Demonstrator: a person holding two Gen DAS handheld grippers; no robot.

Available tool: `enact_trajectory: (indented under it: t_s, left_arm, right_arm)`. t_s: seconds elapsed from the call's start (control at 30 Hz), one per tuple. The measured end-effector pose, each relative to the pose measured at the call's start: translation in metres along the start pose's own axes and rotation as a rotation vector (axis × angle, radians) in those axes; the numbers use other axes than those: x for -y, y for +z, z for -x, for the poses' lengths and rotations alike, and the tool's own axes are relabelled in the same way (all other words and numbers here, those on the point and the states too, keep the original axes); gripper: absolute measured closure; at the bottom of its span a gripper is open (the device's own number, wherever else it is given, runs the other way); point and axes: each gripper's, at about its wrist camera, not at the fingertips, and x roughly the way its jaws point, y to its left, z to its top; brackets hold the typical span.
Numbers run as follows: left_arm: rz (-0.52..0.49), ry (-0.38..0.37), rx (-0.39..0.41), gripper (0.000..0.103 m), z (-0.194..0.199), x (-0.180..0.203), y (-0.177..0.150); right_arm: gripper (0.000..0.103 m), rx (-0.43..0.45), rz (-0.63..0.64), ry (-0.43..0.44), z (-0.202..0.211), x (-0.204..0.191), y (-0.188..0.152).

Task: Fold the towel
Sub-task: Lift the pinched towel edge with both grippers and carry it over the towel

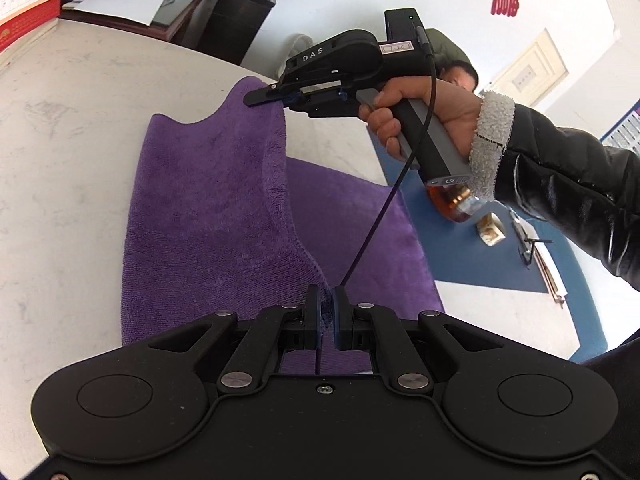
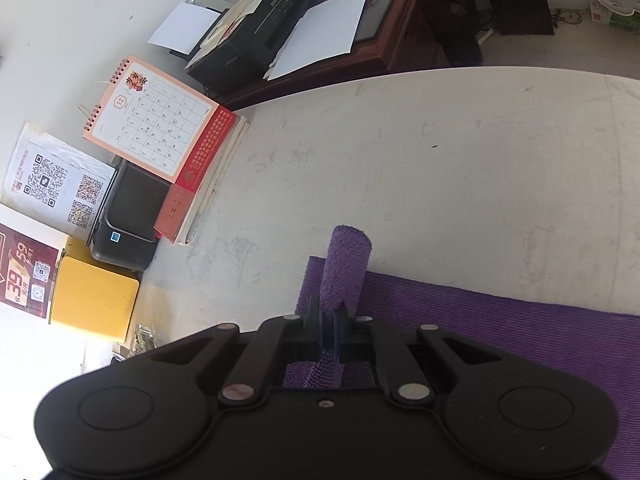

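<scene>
Two black handheld grippers, one padded sleeve.
The left gripper point(image 1: 327, 300) shows blue finger pads, silver pivot pins, round black caps and a centre screw. The right gripper point(image 1: 266, 96) reads "DAS" in white (grey handle, thin black cable trailing from its body); just behind that handle, a glossy black sleeve point(image 1: 568, 184) with fleecy grey cuff.
</scene>
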Motion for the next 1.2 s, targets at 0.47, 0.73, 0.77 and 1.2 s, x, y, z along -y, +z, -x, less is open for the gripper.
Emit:
enact_trajectory:
  t_s: [0.47, 0.73, 0.77, 1.2]
  left_arm:
    - [-0.080, -0.092, -0.056, 0.098, -0.018, 0.038, 0.016]
    - [-0.142, -0.140, -0.071, 0.098, -0.018, 0.044, 0.028]
    - [-0.151, -0.150, -0.075, 0.098, -0.018, 0.044, 0.030]
    - [-0.265, -0.250, -0.122, 0.098, -0.033, 0.045, 0.048]
  right_arm:
    - [0.099, 0.092, -0.041, 0.002, 0.076, 0.049, -0.014]
    - [0.099, 0.130, -0.038, 0.003, 0.115, 0.066, -0.019]
    - [0.099, 0.135, -0.037, 0.000, 0.119, 0.068, -0.019]
    - [0.099, 0.178, -0.033, -0.020, 0.169, 0.098, -0.022]
